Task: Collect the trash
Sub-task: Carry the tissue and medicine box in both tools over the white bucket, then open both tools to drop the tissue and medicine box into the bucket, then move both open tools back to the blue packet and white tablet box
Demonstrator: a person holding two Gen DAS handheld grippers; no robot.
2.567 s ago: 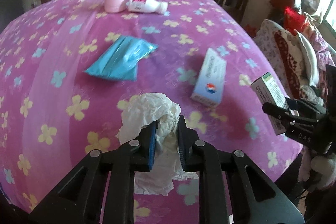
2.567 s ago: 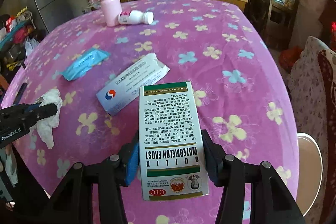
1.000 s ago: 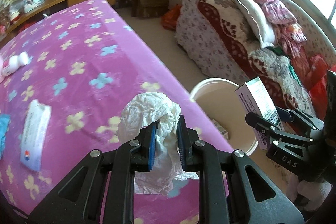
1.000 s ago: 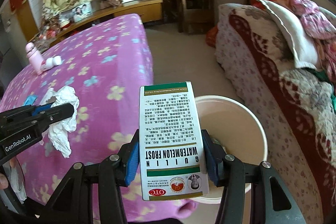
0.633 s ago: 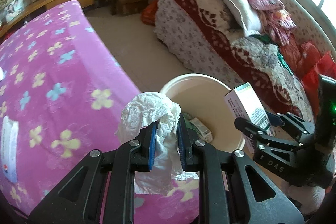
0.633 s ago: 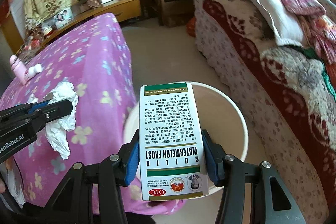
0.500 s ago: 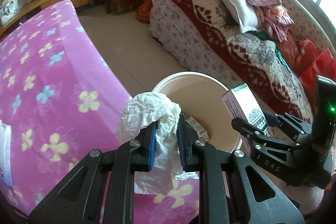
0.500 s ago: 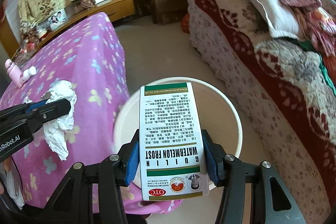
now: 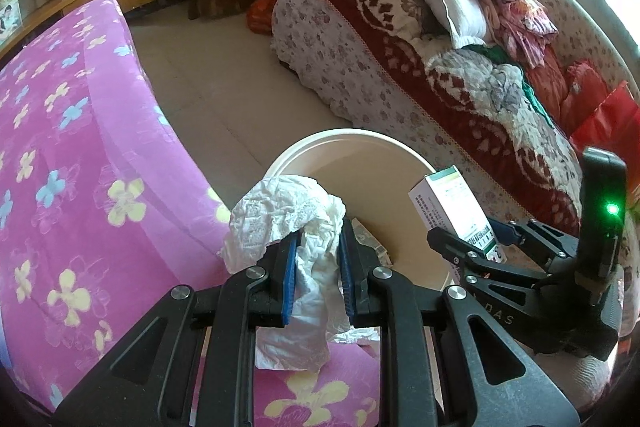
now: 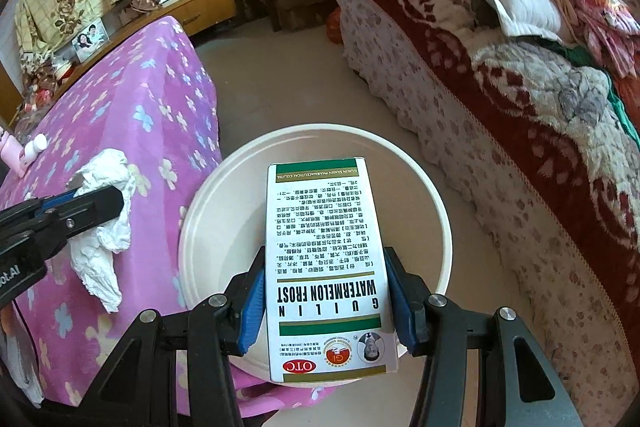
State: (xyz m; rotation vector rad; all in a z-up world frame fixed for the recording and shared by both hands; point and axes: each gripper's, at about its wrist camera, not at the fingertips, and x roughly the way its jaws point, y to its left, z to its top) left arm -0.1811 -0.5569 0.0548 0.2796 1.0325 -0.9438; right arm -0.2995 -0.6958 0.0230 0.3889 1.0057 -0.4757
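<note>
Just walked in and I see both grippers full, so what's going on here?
A person is clearing trash with two handheld grippers. The left gripper is shut on a crumpled tissue, and the right gripper clamps a white-and-green medicine box. Both are held near the cream bucket on the floor beside the pink flowered table. Nothing has been let go yet.

The crumpled white tissue [image 9: 288,211] hangs pinched at the near rim of the white bucket [image 10: 404,155], which stands on the floor. The white-and-green medicine box [image 10: 328,267], printed side up, is gripped over the bucket's mouth.
</note>
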